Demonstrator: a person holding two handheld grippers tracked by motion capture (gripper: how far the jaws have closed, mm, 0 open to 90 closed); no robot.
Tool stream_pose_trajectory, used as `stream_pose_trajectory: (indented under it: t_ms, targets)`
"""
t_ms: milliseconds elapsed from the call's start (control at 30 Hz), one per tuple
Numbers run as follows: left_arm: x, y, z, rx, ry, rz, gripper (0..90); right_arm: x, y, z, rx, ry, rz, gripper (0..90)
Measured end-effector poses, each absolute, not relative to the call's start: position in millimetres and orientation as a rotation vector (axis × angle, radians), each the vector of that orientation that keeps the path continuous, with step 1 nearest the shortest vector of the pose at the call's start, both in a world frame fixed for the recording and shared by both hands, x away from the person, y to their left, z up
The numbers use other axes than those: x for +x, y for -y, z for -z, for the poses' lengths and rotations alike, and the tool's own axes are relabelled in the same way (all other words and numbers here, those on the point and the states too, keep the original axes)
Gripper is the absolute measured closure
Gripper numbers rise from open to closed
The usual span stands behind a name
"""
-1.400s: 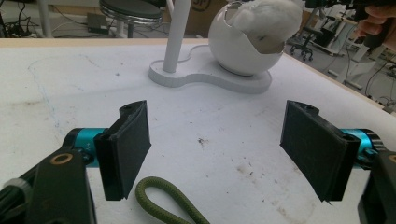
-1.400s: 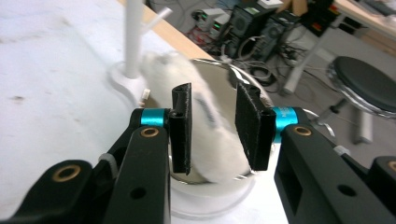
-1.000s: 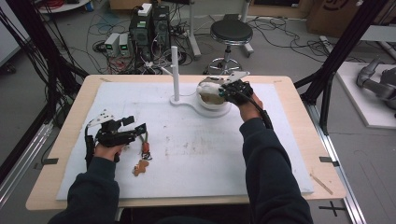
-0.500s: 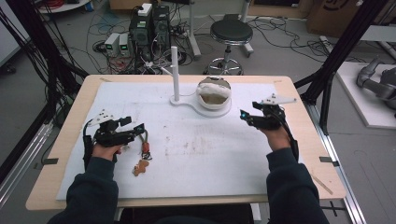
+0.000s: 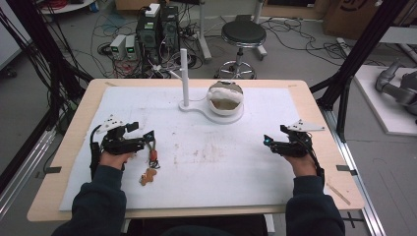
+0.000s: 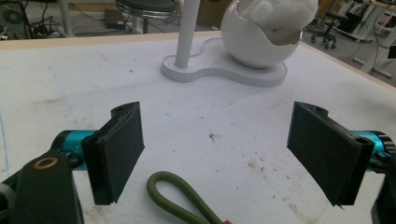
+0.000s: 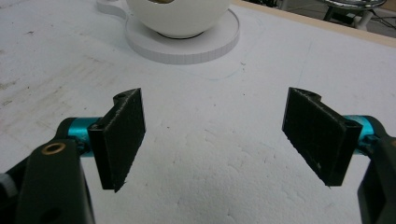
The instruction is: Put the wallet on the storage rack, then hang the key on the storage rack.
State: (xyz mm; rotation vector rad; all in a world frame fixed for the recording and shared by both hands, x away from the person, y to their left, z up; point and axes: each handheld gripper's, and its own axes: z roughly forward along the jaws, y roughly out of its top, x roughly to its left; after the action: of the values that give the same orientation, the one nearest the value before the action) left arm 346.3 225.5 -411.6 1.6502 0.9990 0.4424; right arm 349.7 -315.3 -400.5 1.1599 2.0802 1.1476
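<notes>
I hold my left gripper (image 5: 147, 142) low at the left of the high view, jaws wide apart with nothing pressed between them; they have just opened a little further. Right under them lies the keyring: a green cord loop (image 6: 180, 193) at the bottom middle of the left gripper view, leading to a small orange clip (image 5: 154, 156) and a brown gingerbread charm (image 5: 147, 175) below it in the high view. My right gripper (image 5: 269, 142) sits at the right of the high view, well apart from all that; its jaws have just been opening and stand wide over the bare white mat (image 7: 201, 140), with nothing between them.

I judge the keyring light and floppy. The cord is soft and will bend and slide if I pinch its end, and the charm will dangle and swing. The clip looks like the stiffest part, so I would close my pads there, or across both strands of the cord just beside it.

The white egg-shaped bowl (image 5: 226, 101) on its stand (image 5: 192, 105) sits at upper centre, with the post (image 5: 185, 73) just to its left.
</notes>
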Motion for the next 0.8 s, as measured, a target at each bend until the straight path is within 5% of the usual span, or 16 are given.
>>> stream_pose_trajectory:
  t_ms: [467, 700, 800]
  targets:
    - [348, -223, 417, 1.702, -1.065, -0.451, 18.5, 347, 318, 404, 1.195, -2.072, -1.146, 21.8]
    - [345, -219, 421, 1.734, -1.101, -0.459, 27.1, 346, 315, 405, 1.174, -2.101, -1.12, 22.0]
    - [344, -217, 424, 1.77, -1.113, -0.435, 39.0, 346, 316, 404, 1.171, -2.098, -1.133, 22.6]
